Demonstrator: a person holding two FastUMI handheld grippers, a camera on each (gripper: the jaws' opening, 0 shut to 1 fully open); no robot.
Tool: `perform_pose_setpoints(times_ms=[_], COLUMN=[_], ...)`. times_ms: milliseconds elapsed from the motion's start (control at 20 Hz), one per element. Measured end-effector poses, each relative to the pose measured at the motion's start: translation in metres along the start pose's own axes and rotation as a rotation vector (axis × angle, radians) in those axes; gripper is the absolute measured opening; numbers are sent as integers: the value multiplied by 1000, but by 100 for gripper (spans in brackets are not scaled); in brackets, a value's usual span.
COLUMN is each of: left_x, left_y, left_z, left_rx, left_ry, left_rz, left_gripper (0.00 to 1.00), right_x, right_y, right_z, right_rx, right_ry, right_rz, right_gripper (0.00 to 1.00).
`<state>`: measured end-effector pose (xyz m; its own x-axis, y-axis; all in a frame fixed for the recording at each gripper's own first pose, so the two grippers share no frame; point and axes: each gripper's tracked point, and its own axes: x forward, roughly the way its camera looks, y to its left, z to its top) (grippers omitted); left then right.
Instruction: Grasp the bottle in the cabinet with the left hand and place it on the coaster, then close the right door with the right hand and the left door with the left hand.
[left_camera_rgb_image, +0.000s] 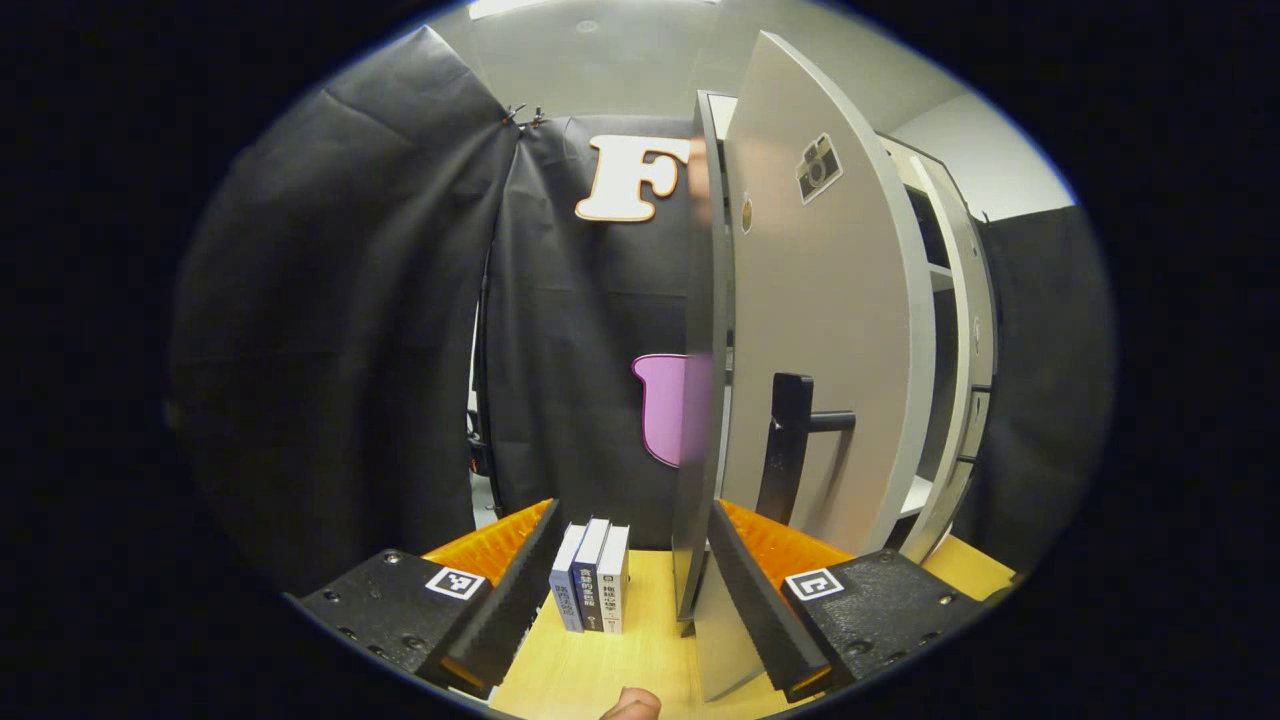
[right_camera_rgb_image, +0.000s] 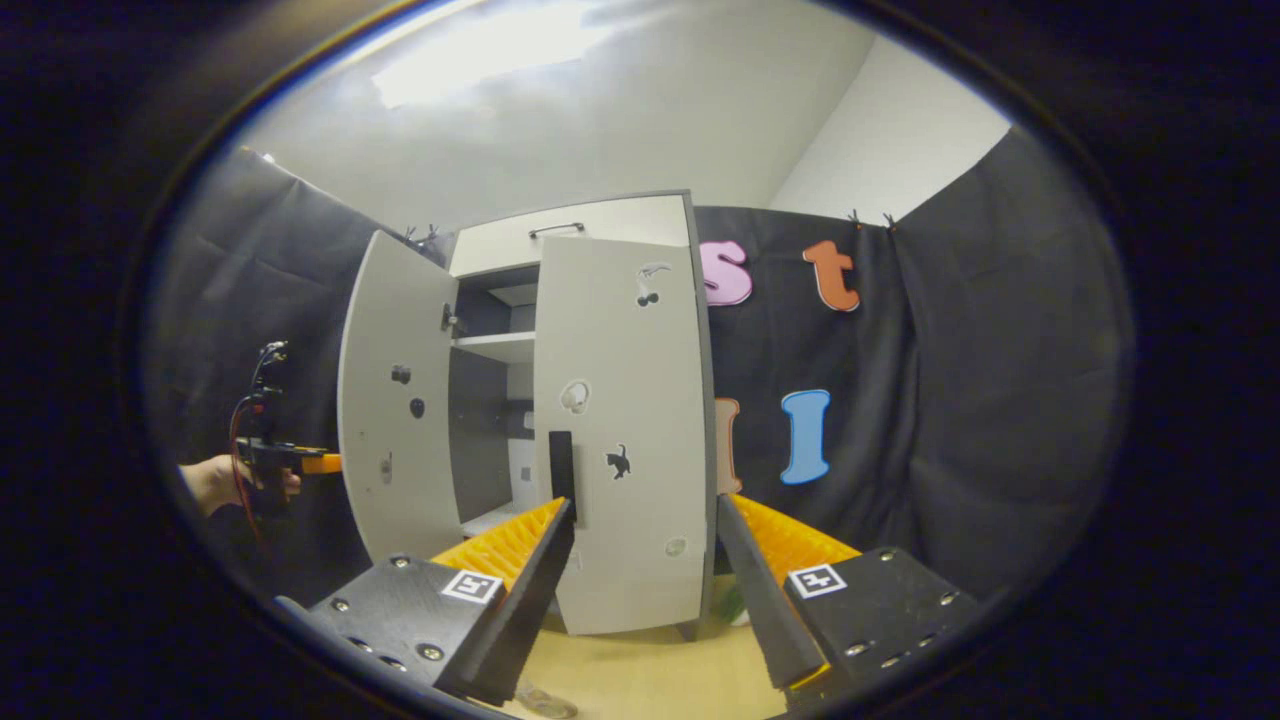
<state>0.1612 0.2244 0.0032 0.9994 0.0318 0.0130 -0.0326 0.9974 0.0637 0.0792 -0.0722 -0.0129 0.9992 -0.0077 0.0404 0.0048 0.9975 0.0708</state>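
Left gripper (left_camera_rgb_image: 632, 590) fingers spread apart, empty, straddling edge of left door (left_camera_rgb_image: 830, 330) near its black handle (left_camera_rgb_image: 785, 450); three books (left_camera_rgb_image: 592, 590) upright on desk (left_camera_rgb_image: 640, 660). Right gripper (right_camera_rgb_image: 640, 580) fingers apart, empty, before closed right door (right_camera_rgb_image: 625, 430). Left door ajar on cabinet (right_camera_rgb_image: 560, 400). Bottle partly hidden behind right finger, position unclear.

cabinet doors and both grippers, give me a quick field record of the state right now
right door: closed against the cabinet
left door: open, swung outward
left gripper: open, close to the left door's outer edge
right gripper: open, facing the right door, holding nothing
door handle: dark bar on the left door
books: three upright on the wooden table
bottle: cannot tell
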Motion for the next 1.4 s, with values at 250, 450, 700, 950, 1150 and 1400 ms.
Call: perform_pose_setpoints(times_ms=[250,450,700,950,1150,1400], left_x=[-5,-5,-3,5,14,28], left_y=[-19,-37,-60,-83,-101,-132], left_z=[-3,0,-1,-2,-1,-5], left_rx=[-23,-16,-31,-63,-30,-106], left_ry=[32,1,-4,21,35,55], left_rz=[37,54,48,-15,-71,-144], left_gripper=[94,90,94,89,93,93], right_x=[-65,-101,-117,-111,-101,-96], right_y=[3,3,-21,-5,8,5], right_z=[10,9,-18,-19,-7,-4], right_rx=[50,12,-3,12,20,69], right_ry=[22,20,95,95,53,61], right_rz=[-17,-39,-154,-127,-98,-104], right_gripper=[89,88,89,89,89,89])
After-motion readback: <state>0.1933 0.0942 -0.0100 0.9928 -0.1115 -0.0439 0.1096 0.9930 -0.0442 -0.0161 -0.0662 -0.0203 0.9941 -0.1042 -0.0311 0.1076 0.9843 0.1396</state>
